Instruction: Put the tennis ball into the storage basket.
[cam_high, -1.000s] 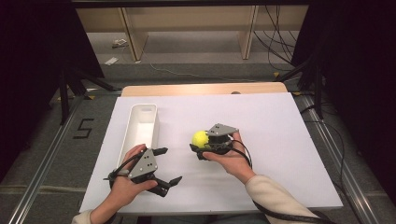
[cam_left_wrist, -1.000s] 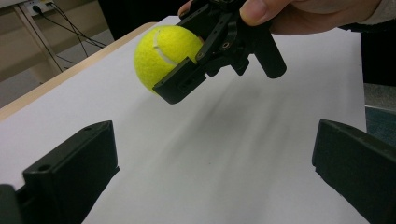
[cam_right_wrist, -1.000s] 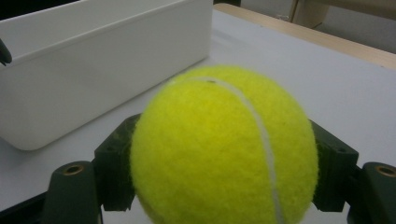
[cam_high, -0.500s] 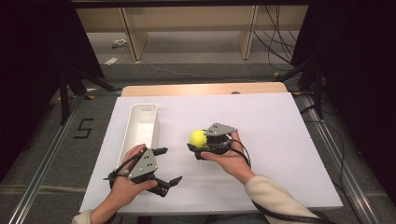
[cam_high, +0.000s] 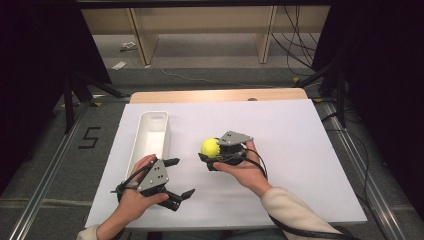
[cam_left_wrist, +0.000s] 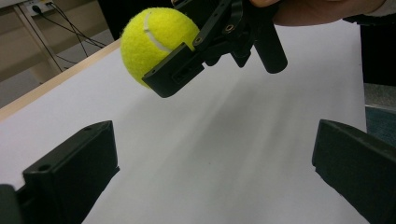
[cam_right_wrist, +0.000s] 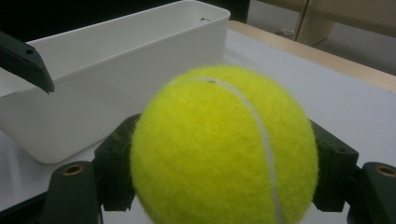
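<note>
Little moved since the earlier frame: ball (cam_high: 210, 147) and right tongs (cam_high: 212, 156) shifted slightly toward the tray (cam_high: 152, 120); left tongs (cam_high: 176, 178) unchanged in place.

Right tongs: closed on the ball, one black jaw pressed to each side, as confirmed in the right gripper view (cam_right_wrist: 224, 154). Held in the right hand (cam_high: 245, 167), grey plate uppermost, jaws pointing toward the tray. Cable trailing back along the cream sleeve (cam_high: 295, 210).

Ball: yellow tennis ball, white seam visible, held clear above the tabletop (cam_high: 280, 130) near its middle, just right of the tray's near end. Not touching the tray. Also seen from the left gripper view (cam_left_wrist: 154, 42), gripped between the right tongs' jaws, raised off the white surface.

Left tongs: open, jaws spread wide with nothing between them. Held in the left hand (cam_high: 137, 192) near the front edge, below the tray's near end, well apart from the ball.

Tray: white, long, narrow, standing on the left part of the tabletop, lengthwise away from the person. Interior as far as visible holding nothing.
</note>
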